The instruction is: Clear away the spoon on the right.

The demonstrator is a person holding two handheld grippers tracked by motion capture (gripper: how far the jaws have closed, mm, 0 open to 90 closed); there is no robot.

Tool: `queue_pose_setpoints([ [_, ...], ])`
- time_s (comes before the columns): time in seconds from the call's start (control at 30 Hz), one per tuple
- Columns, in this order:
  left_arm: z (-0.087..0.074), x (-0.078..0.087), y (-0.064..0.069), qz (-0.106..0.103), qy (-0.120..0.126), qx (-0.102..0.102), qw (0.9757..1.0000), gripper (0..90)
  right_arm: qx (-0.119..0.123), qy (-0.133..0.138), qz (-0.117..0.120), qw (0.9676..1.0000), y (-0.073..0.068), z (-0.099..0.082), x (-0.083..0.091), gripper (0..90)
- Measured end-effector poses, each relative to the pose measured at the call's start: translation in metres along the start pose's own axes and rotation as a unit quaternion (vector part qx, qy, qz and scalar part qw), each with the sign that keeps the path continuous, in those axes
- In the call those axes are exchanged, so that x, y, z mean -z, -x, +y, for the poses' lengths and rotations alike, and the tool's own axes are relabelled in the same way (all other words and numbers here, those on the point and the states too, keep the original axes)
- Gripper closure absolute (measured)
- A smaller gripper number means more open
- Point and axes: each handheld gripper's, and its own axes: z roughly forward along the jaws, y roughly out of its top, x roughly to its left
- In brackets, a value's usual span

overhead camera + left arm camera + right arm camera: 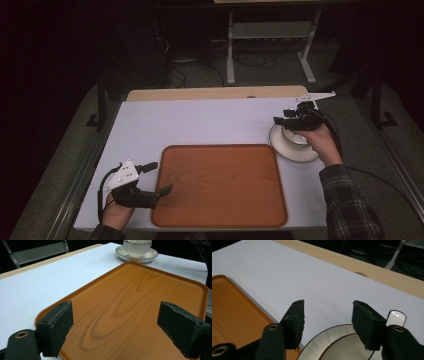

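A wooden orange-brown tray [220, 185] [130, 305] [234, 315] lies at the middle front of the white table. At its right stands a white saucer [292, 149] [147, 257] [329, 345] with a white cup [137, 247] on it. My left gripper [159, 179] [115, 327] hovers open over the tray's left edge, nothing between its jaws. My right gripper [284, 117] [328, 322] is open, held just above the saucer's far-left rim, its hand covering most of the cup in the high view. A small white cup handle [396, 318] shows beside its right jaw.
The white table top [200, 122] has a light wooden strip [215, 93] along its far edge. Beyond it are dark floor, cables and a white metal stand [270, 35]. A person's plaid sleeve [347, 205] comes in at bottom right.
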Motion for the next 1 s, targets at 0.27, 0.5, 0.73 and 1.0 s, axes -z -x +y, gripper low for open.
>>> queue_pose_setpoints([
  [0.27, 0.0, 0.0, 0.0, -0.001, 0.002, 0.0, 1.0, 12.8, -0.024, -0.018, -0.033, 0.999, 0.012, 0.001, -0.01, 69.7],
  [0.5, 0.0, 0.0, 0.0, -0.003, 0.001, 0.001, 1.0, 12.8, -0.042, -0.022, -0.057, 0.9972, 0.022, 0.0, -0.015, 89.5],
  [0.73, -0.001, 0.0, 0.0, -0.002, 0.001, 0.003, 1.0, 12.8, -0.05, -0.031, -0.081, 0.995, 0.029, 0.001, -0.02, 89.6],
  [1.0, -0.001, 0.0, 0.0, -0.002, 0.0, 0.002, 1.0, 12.8, -0.062, -0.039, -0.096, 0.9927, 0.038, -0.004, -0.022, 89.7],
])
